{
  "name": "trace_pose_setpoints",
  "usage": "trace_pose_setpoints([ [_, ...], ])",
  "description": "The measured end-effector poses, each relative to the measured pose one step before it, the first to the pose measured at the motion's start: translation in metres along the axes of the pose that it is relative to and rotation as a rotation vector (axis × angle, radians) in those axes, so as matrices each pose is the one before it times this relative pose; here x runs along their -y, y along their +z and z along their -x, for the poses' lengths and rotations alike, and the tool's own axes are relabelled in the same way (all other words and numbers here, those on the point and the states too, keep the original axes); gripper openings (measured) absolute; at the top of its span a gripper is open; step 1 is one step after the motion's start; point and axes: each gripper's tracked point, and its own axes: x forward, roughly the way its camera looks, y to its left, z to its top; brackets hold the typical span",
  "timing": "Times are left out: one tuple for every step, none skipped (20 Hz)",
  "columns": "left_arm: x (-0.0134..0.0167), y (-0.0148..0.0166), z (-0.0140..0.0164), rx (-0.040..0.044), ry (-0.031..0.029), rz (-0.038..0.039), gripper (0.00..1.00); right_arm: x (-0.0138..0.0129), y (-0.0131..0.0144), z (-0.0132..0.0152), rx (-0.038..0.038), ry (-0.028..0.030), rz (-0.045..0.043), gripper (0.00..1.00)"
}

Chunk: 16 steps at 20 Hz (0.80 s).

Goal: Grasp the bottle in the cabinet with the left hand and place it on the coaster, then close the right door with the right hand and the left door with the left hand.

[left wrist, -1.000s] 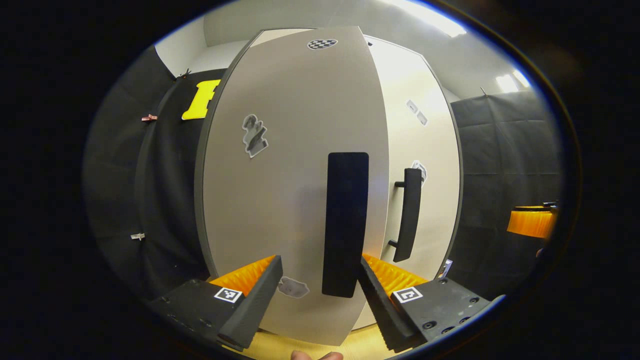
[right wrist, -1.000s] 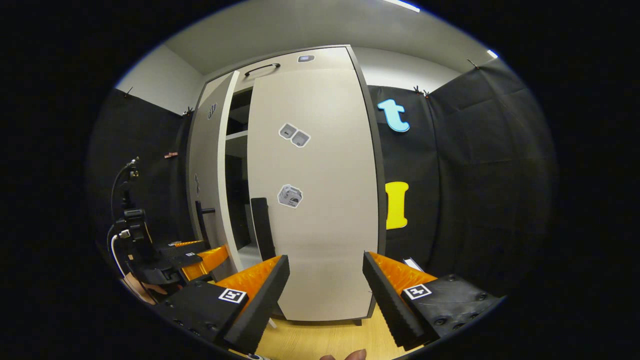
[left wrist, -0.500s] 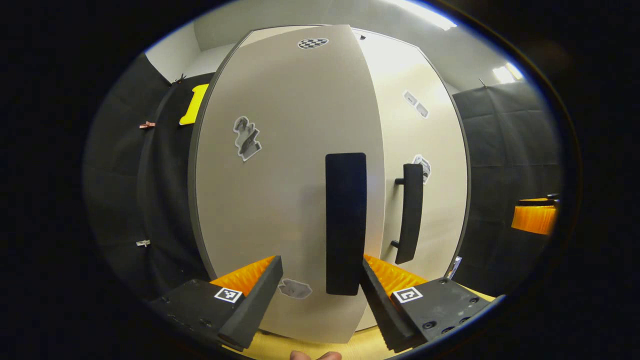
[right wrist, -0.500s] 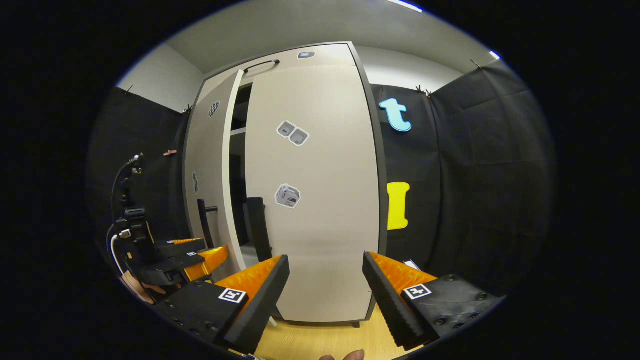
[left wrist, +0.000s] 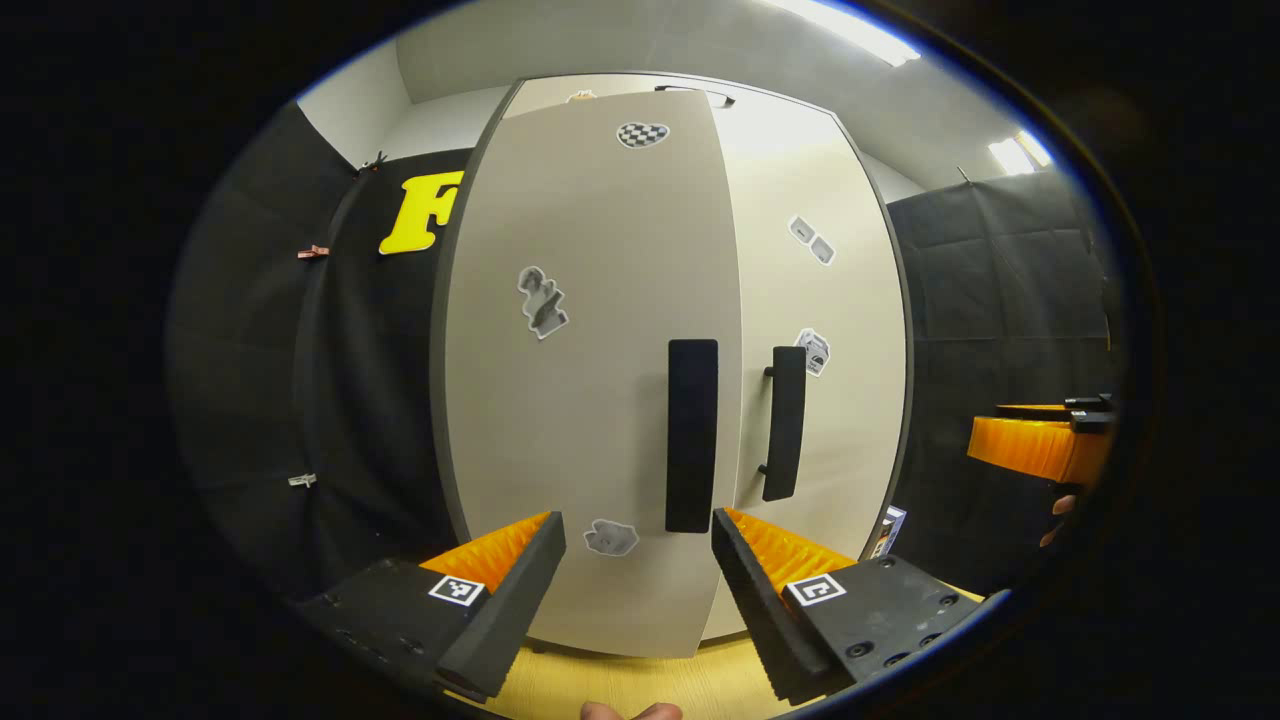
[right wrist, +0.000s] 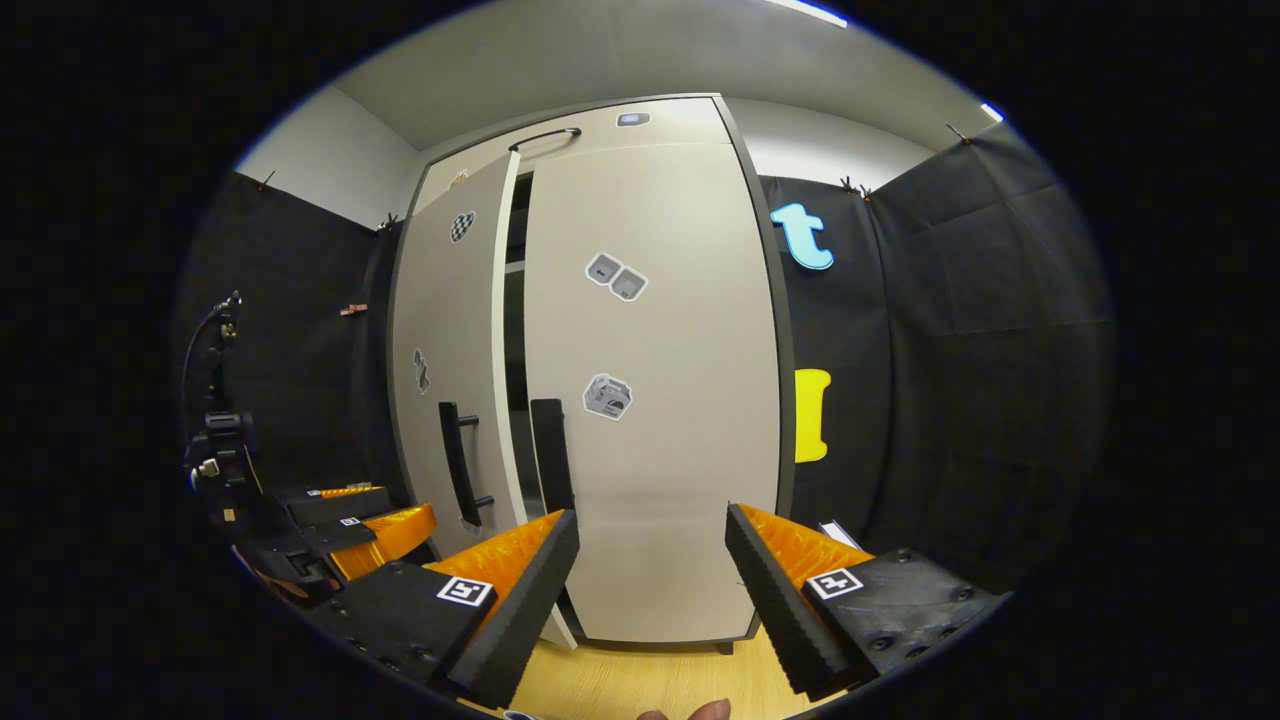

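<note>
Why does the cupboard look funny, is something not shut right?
Yes. In the right gripper view the left door stands slightly ajar, with a dark gap between it and the closed right door. Nothing looks spilled or broken. Both the left gripper and the right gripper are open and hold nothing.

A pale wooden floor [right wrist: 640, 675] runs under the scene, and black cloth walls [right wrist: 950, 380] hang on both sides, held by small clips [left wrist: 312, 252] near the top edge. Above them a white wall [right wrist: 330, 165] meets a grey ceiling [left wrist: 620, 40] carrying bright strip lights [left wrist: 860, 28].
</note>
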Motion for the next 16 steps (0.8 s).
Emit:
trace_pose_setpoints([
  [-0.00174,0.00047,0.00650,-0.00115,0.00187,0.00457,0.94,-0.00225,-0.00015,0.00121,0.00020,0.00066,-0.00027,0.98],
  [-0.00163,0.00000,0.00695,0.00081,-0.00101,0.00390,0.94,-0.00287,0.00046,0.00200,0.00088,0.00157,-0.00107,0.98],
  [-0.00250,0.00129,0.00656,0.00117,0.00512,-0.00058,0.94,-0.00284,0.00089,0.00237,0.00206,-0.00028,0.00039,0.98],
  [-0.00229,0.00040,0.00632,0.00092,0.00492,-0.00472,0.94,-0.00244,0.00006,0.00250,0.00160,0.00099,0.00131,0.98],
  [-0.00172,0.00054,0.00599,0.00130,0.00453,-0.00567,0.94,-0.00229,0.00002,0.00211,0.00018,-0.00128,0.00136,0.98],
  [-0.00138,0.00005,0.00545,0.00107,0.00111,-0.00219,0.94,-0.00232,0.00003,0.00281,0.00086,0.00152,-0.00092,0.98],
  [-0.00158,0.00028,0.00528,0.00033,0.00204,0.00184,0.94,-0.00276,0.00020,0.00151,0.00142,0.00073,-0.00138,0.98],
  [-0.00202,-0.00087,0.00574,-0.00141,0.00538,0.00397,0.94,-0.00201,0.00054,0.00172,0.00156,-0.00174,-0.00106,0.98],
  [-0.00158,0.00046,0.00448,-0.00002,0.00271,0.00192,0.94,-0.00208,0.00029,0.00200,0.00124,-0.00032,-0.00149,0.98],
  [-0.00099,-0.00115,0.00493,-0.00146,0.00057,0.00120,0.94,-0.00205,0.00002,0.00177,0.00069,-0.00084,-0.00099,0.98],
  [-0.00113,-0.00005,0.00380,0.00005,0.00078,0.00091,0.94,-0.00216,-0.00027,0.00244,0.00081,0.00029,0.00023,0.98],
  [-0.00070,0.00004,0.00449,0.00332,-0.00022,0.00136,0.94,-0.00160,0.00002,0.00225,0.00108,-0.00136,0.00304,0.98],
  [-0.00064,0.00101,0.00362,0.00307,0.00049,-0.00022,0.94,-0.00127,0.00012,0.00164,0.00086,-0.00029,0.00224,0.98],
  [-0.00085,0.00061,0.00461,0.00235,0.00172,-0.00113,0.94,-0.00149,0.00036,0.00160,0.00103,-0.00071,0.00136,0.98],
  [-0.00064,0.00147,0.00306,0.00186,0.00053,-0.00126,0.94,-0.00131,0.00091,0.00206,0.00160,-0.00027,-0.00227,0.98],
  [-0.00020,0.00074,0.00352,0.00190,-0.00138,-0.00035,0.94,-0.00150,0.00101,0.00134,0.00217,0.00036,-0.00192,0.98],
])
